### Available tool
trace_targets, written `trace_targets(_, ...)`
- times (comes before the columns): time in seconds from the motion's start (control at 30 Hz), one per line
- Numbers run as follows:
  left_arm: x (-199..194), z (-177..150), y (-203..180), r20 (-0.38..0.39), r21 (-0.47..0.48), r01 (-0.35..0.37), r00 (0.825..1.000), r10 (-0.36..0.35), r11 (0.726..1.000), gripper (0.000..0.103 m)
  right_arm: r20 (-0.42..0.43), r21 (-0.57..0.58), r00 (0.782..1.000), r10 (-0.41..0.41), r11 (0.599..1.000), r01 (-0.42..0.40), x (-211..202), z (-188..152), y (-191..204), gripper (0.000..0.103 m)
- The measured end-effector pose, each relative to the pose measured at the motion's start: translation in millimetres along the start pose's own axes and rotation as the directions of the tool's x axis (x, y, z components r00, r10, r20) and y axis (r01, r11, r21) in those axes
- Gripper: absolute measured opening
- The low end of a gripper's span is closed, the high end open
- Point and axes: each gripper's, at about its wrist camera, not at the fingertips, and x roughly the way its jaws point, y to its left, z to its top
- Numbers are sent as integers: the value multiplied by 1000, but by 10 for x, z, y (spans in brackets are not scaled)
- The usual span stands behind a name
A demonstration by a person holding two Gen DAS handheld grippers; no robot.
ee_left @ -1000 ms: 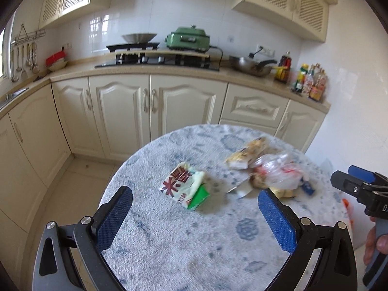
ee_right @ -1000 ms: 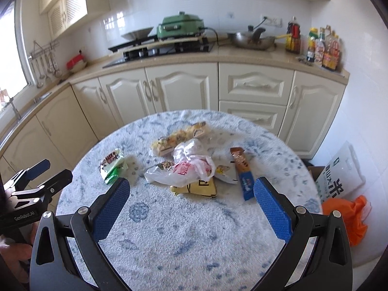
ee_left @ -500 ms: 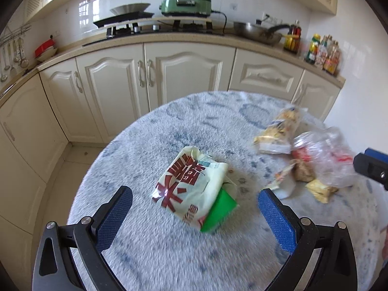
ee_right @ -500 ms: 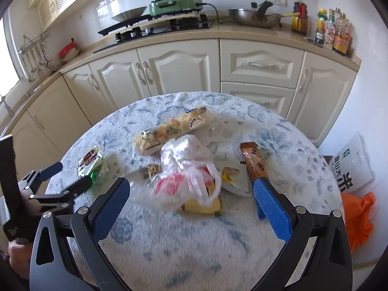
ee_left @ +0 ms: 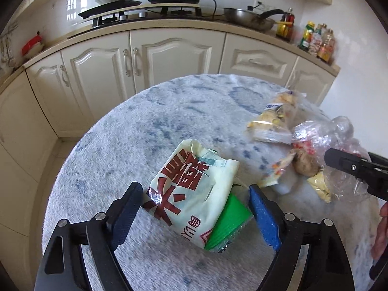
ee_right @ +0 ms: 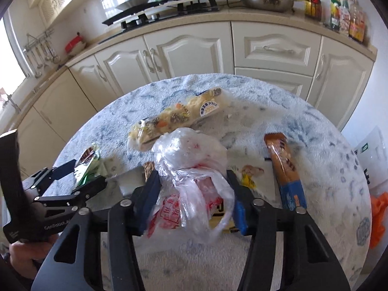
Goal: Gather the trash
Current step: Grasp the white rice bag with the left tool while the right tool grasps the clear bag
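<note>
The cream packet [ee_left: 191, 191] with a green wrapper [ee_left: 230, 220] tucked under it is lying near the round table's [ee_left: 150, 126] left edge, bracketed by the closing left gripper [ee_left: 194, 208], whose pads seem barely touching it. At the table's middle, the clear plastic bag [ee_right: 191, 169] holding red-printed wrappers is being squeezed by the closing right gripper [ee_right: 194, 201]. A brown bar wrapper [ee_right: 283, 165] is lying just right of it; bare cloth remains along the far edge.

A home kitchen: cream panelled cabinets [ee_left: 169, 55] across the frame's middle, black gas hob [ee_right: 160, 12] and steel wok [ee_right: 265, 1] along the top.
</note>
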Motion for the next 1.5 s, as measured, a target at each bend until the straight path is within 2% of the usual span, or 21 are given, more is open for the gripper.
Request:
trace_targets(0.07,-64,-78,-6,7,-13,29,1000,-29,999,82,4,7,1000,9,1000,-9,-82,-60,-24,50)
trace_targets(0.4,-451,-532,-184,-2,-9,59,998,-59,998,82,-21,37,999,46,998,-45,-559,-644,-118,50)
trace_targets(0.53,-651,-640,-288,6,10,73,997,-73,997,82,10,143,992,128,981,-128,-683,-768,-296,50)
trace_targets(0.57,-705,-666,-317,11,10,73,997,-73,997,82,13,154,992,123,980,-123,-701,-781,-325,51)
trace_targets(0.6,-739,-676,-331,15,14,74,997,-74,997,82,9,152,995,103,983,-103,-703,-794,-335,53)
trace_targets(0.67,-811,-712,-381,22,22,70,997,-71,997,82,-38,124,998,55,991,-50,-648,-813,-320,65)
trace_targets(0.77,-870,-749,-447,20,33,72,997,-73,997,82,-47,96,998,35,995,-31,-613,-818,-288,73)
trace_targets(0.83,-909,-782,-487,19,37,77,997,-78,996,82,-33,81,999,23,996,-20,-584,-788,-273,73)
trace_targets(0.9,-943,-782,-540,18,40,79,997,-79,996,82,-27,78,999,18,997,-16,-540,-762,-287,73)
trace_targets(0.93,-966,-783,-562,20,43,80,997,-81,996,82,-26,81,999,23,997,-21,-514,-753,-302,68)
trace_targets(0.97,-995,-780,-583,24,44,80,996,-81,996,82,-26,91,999,36,995,-34,-490,-741,-330,55)
trace_targets(1.03,-1077,-777,-614,35,50,80,996,-82,996,82,-8,128,997,71,989,-69,-514,-732,-394,52)
trace_targets(1.13,-1193,-765,-671,56,55,79,995,-82,995,82,52,171,992,116,977,-123,-682,-724,-499,52)
trace_targets(1.5,-1652,-617,-1034,142,114,120,980,-136,986,82,201,176,976,78,978,-114,-1403,-617,-698,52)
